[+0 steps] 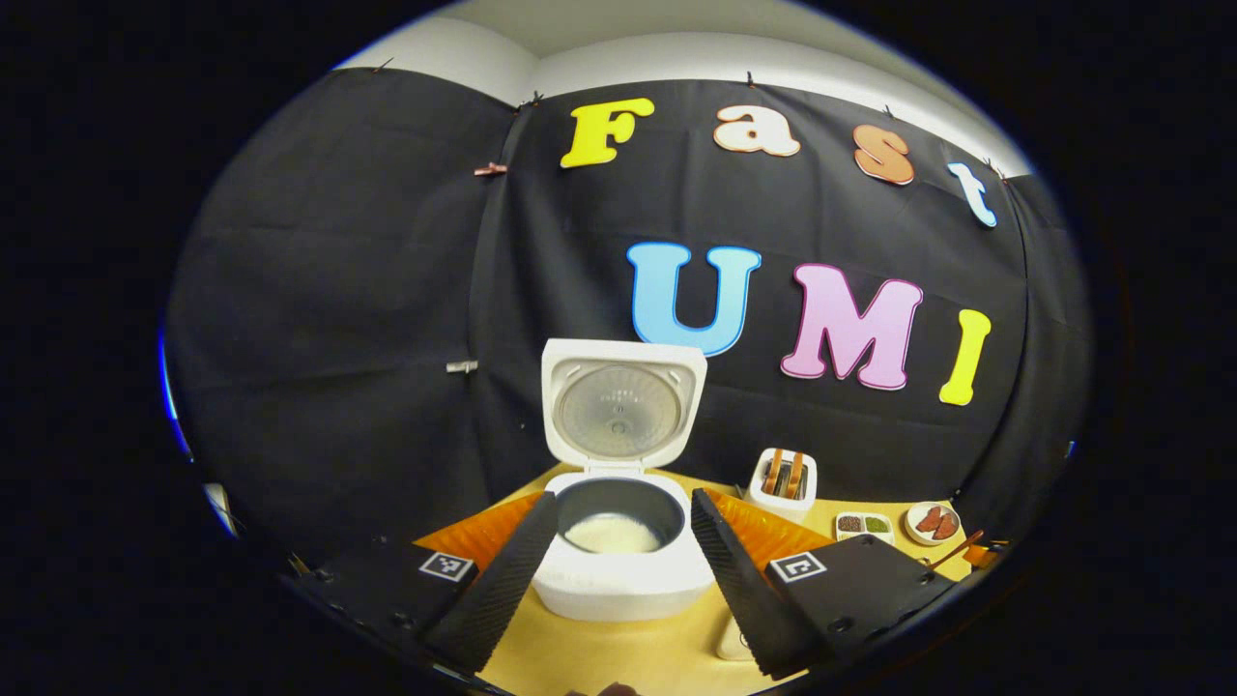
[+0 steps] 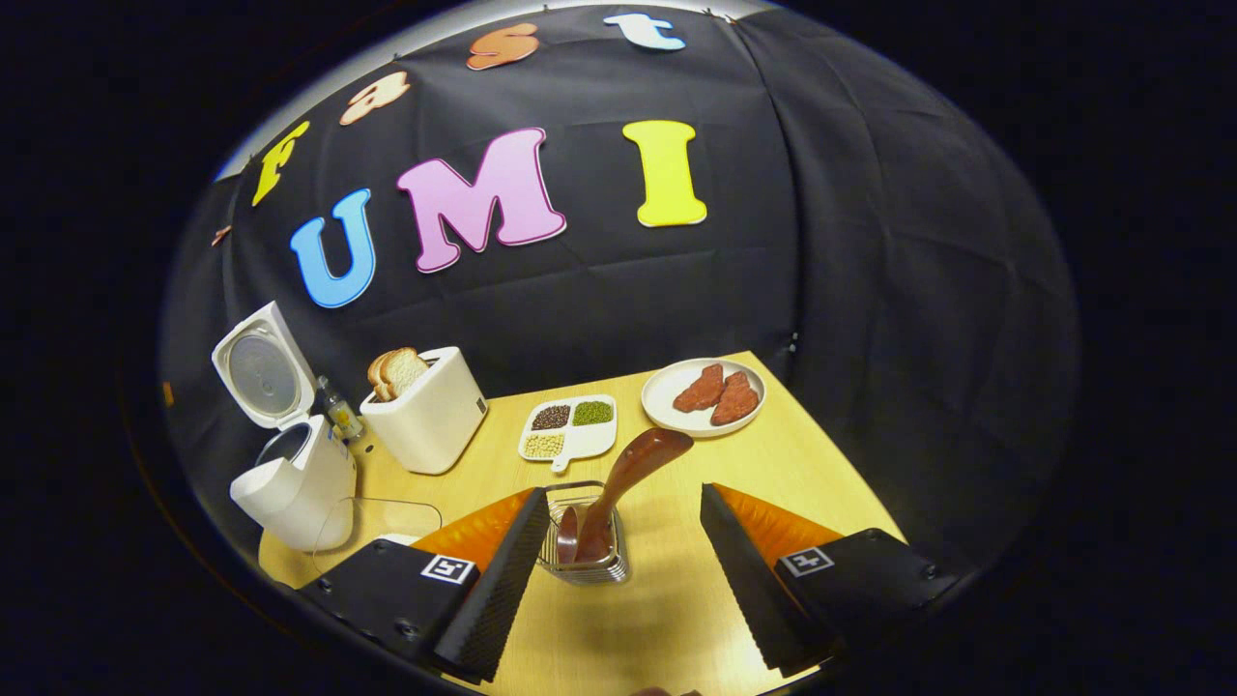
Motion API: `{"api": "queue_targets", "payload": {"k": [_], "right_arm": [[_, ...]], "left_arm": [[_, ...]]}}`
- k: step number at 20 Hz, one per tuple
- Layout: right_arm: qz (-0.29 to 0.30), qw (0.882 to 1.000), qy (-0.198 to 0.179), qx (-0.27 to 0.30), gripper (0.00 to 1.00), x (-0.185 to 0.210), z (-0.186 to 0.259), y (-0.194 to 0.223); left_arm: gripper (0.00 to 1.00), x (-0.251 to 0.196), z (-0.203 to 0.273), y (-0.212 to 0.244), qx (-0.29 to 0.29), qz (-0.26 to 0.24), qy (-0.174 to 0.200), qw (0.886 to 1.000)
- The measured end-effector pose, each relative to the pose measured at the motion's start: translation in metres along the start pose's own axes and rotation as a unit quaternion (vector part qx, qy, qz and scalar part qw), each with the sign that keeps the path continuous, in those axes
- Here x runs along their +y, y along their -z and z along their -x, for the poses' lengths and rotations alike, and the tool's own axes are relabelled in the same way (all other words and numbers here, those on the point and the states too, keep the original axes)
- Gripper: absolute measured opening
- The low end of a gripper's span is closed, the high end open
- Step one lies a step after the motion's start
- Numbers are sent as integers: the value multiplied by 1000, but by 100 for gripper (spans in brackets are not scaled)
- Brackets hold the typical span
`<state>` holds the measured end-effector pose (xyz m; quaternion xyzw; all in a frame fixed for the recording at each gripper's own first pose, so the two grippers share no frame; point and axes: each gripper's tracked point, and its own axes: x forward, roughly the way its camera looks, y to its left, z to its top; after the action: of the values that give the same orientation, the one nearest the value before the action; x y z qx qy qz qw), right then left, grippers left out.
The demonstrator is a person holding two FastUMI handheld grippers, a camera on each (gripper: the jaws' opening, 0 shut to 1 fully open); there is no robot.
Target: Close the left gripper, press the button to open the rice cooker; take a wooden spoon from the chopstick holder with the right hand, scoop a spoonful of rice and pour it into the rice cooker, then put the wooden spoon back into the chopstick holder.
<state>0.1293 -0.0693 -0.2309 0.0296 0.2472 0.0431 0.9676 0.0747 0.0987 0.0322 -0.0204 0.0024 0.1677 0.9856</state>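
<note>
The long brown wooden spoon (image 2: pixel 628 474) stands tilted in the clear holder (image 2: pixel 583 541) near the front edge of the yellow table (image 2: pixel 802 464). It looks light, stiff and smooth; grab its stick part. The right gripper (image 2: pixel 618 570) is wide apart around it. The left gripper (image 1: pixel 618 570) is wide too, facing the open white rice cooker (image 1: pixel 623 570).

No readable words, brands or numbers stand on the objects. Square black-and-white coded markers (image 1: pixel 446 566) sit on the gripper bodies at the lower left and lower right of each view, seemingly machine tags, not text.
</note>
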Motion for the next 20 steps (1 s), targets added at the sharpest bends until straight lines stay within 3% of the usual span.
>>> {"api": "queue_targets", "payload": {"k": [5, 11, 17, 20], "right_arm": [[29, 998, 2, -53, 98, 22, 55, -30], [53, 994, -5, -96, 98, 55, 103, -56], [38, 993, 4, -107, 98, 70, 131, -60], [52, 993, 9, -106, 98, 76, 140, -58]], "left_arm": [[95, 3, -61, -68, -40, -18, 11, 999], [95, 2, -138, -116, -43, -22, 26, 998], [95, 4, -225, -132, -45, -22, 43, 998], [95, 19, -268, -126, -38, -12, 29, 999]]}}
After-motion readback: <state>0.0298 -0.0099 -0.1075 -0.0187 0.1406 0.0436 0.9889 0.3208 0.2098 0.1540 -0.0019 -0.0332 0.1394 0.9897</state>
